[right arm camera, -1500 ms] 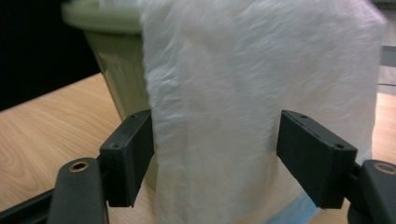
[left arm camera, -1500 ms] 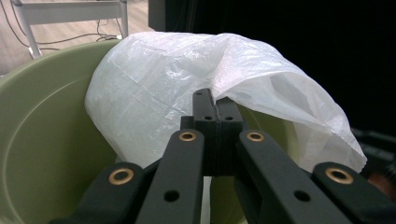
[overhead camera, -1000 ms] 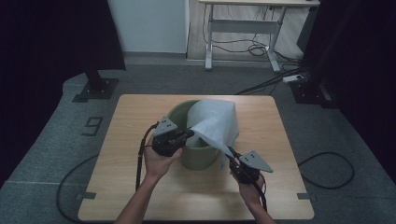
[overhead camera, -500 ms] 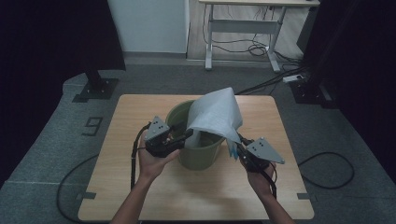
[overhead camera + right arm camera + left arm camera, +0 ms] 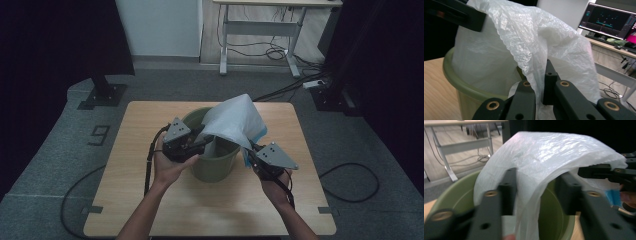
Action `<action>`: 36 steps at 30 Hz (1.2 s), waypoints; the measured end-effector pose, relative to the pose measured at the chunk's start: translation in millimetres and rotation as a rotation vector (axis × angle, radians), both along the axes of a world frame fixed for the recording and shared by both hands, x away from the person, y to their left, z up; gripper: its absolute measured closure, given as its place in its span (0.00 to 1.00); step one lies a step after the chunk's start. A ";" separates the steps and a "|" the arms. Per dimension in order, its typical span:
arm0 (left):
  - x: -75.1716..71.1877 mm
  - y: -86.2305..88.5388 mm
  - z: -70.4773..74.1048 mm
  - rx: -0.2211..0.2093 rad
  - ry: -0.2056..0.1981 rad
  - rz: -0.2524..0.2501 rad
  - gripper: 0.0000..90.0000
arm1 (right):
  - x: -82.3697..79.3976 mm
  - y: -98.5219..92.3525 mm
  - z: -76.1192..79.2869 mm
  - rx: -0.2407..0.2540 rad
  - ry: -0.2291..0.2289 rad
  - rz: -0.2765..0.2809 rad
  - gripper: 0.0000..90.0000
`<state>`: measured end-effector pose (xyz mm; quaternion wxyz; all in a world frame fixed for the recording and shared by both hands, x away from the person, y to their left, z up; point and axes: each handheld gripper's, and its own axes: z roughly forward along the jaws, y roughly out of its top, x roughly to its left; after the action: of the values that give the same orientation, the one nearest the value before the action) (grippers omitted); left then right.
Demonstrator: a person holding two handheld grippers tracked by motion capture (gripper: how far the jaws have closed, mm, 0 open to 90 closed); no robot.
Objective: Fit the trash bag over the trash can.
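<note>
Plastic bag [image 5: 235, 122] hung over our green bin [image 5: 212, 165]. Our right gripper [image 5: 539, 75] pinched its edge tight, while our left gripper [image 5: 536, 192], jaws just narrowing, straddled it loosely.

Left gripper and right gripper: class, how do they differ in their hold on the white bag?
The left gripper has its jaws apart, the white bag draped loosely between them; they have just been closing. The right gripper has its jaws pinched shut on the bag's edge. Both sit beside the green bucket.

white plastic bag [image 5: 234, 121] draped over green bin [image 5: 214, 167]
</note>
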<state>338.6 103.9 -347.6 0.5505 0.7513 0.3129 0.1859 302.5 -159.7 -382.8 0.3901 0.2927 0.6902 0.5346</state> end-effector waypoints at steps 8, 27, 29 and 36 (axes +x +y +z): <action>6.1 3.4 -9.9 -0.005 0.067 0.006 0.98 | -0.1 -2.2 -2.9 0.046 0.017 0.046 0.92; 11.7 71.2 -28.0 -0.093 0.134 0.148 0.99 | -18.1 -36.2 -22.4 0.133 0.095 0.032 0.44; 13.6 75.0 -30.4 -0.096 0.141 0.156 0.99 | -13.7 -40.9 -28.9 0.125 0.113 0.019 0.44; 21.9 83.4 -35.2 -0.109 0.170 0.164 0.99 | 7.1 -53.2 -47.2 0.132 0.156 -0.032 0.45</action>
<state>360.6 187.3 -382.8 0.5451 0.7051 0.4285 0.1485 309.7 -213.0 -430.0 0.3235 0.3695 0.6769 0.5482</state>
